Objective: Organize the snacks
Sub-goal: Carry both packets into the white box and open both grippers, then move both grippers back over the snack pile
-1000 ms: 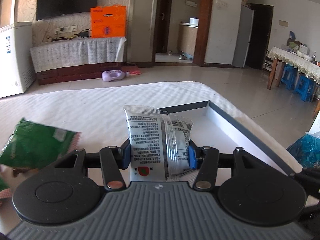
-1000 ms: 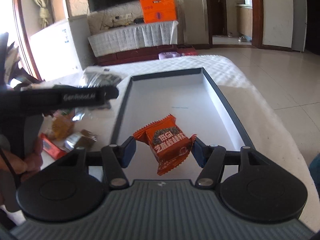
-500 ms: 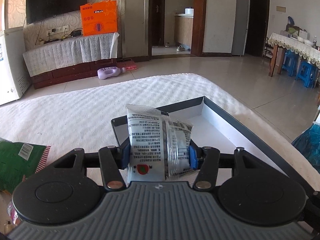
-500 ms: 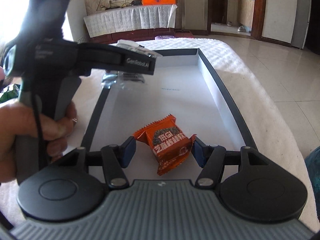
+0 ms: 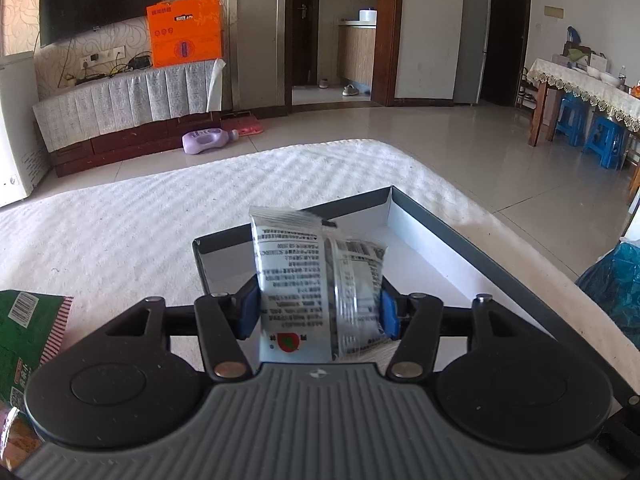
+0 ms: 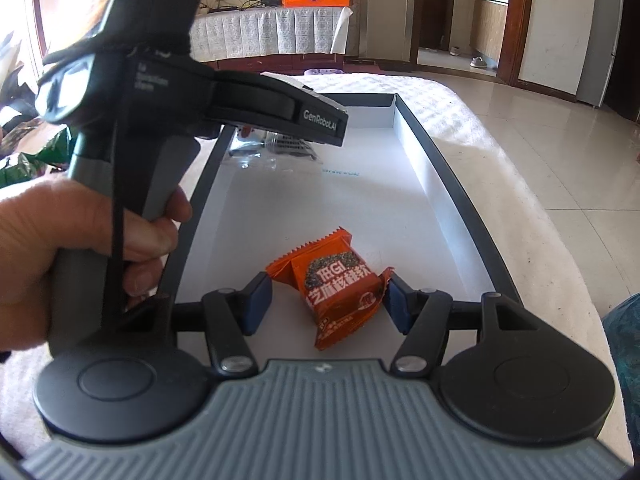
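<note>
My left gripper [image 5: 318, 312] is shut on a silver-white snack packet [image 5: 316, 284] and holds it upright over the near left corner of the dark-rimmed white tray [image 5: 472, 248]. In the right wrist view the left gripper's body [image 6: 224, 100] hangs over the tray's far left part, with the packet [image 6: 280, 144] under it. My right gripper [image 6: 326, 300] holds an orange snack packet [image 6: 336, 280] over the tray's near end [image 6: 460, 208]. The right pad touches the packet; a small gap shows at the left pad.
A green snack bag [image 5: 28, 336] lies on the white table cover to the left of the tray. More snacks [image 6: 24, 148] lie at the far left. A blue bag [image 5: 616, 292] sits beyond the table's right edge.
My left gripper has moved right and forward with the silver packet, from beside the tray to over its left part. My right gripper's left pad now stands slightly off the orange packet.
</note>
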### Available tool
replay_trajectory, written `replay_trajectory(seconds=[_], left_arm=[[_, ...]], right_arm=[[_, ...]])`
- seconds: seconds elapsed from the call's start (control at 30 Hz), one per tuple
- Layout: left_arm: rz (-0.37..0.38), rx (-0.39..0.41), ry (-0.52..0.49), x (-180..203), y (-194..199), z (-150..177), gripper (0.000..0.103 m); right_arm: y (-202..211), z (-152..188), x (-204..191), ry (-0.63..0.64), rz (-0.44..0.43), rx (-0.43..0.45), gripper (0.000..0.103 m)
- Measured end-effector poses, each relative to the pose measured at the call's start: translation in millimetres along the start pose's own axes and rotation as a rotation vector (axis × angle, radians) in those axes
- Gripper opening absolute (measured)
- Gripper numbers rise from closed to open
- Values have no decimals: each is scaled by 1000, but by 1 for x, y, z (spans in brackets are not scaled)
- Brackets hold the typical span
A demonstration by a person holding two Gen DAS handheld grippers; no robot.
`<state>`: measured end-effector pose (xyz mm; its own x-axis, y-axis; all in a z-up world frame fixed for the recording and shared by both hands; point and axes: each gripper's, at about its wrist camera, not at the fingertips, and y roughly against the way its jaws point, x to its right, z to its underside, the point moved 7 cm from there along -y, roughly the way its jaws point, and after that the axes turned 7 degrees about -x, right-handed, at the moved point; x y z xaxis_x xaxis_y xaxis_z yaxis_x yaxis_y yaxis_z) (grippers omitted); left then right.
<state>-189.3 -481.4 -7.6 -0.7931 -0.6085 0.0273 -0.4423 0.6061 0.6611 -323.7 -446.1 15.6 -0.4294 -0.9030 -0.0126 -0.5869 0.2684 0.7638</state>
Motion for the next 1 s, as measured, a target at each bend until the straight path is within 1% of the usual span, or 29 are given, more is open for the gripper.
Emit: replay_trajectory(seconds=[0.03, 0.1, 0.17, 0.4, 0.57, 0.7, 1.0], left_arm=[[0, 0, 2, 0, 0, 0, 68], [-2, 6, 4, 0, 3, 1, 77], [-9, 16, -4, 1, 5, 1, 81], [-11, 11, -2, -1, 11, 5, 83], [-15, 22, -2, -3, 20, 6, 85], [-21, 33, -4, -7, 29, 8, 87], [-40, 45, 37, -31, 55, 17, 88]], right_arm=[[0, 0, -1, 2, 3, 0, 63], [1, 0, -3, 0, 6, 1, 63], [0, 0, -2, 1, 8, 3, 63], [1, 1, -3, 11, 37, 10, 65], [5, 0, -3, 19, 59, 27, 68], [10, -3, -2, 14, 62, 63, 82], [15, -4, -11, 54, 88, 97, 82]])
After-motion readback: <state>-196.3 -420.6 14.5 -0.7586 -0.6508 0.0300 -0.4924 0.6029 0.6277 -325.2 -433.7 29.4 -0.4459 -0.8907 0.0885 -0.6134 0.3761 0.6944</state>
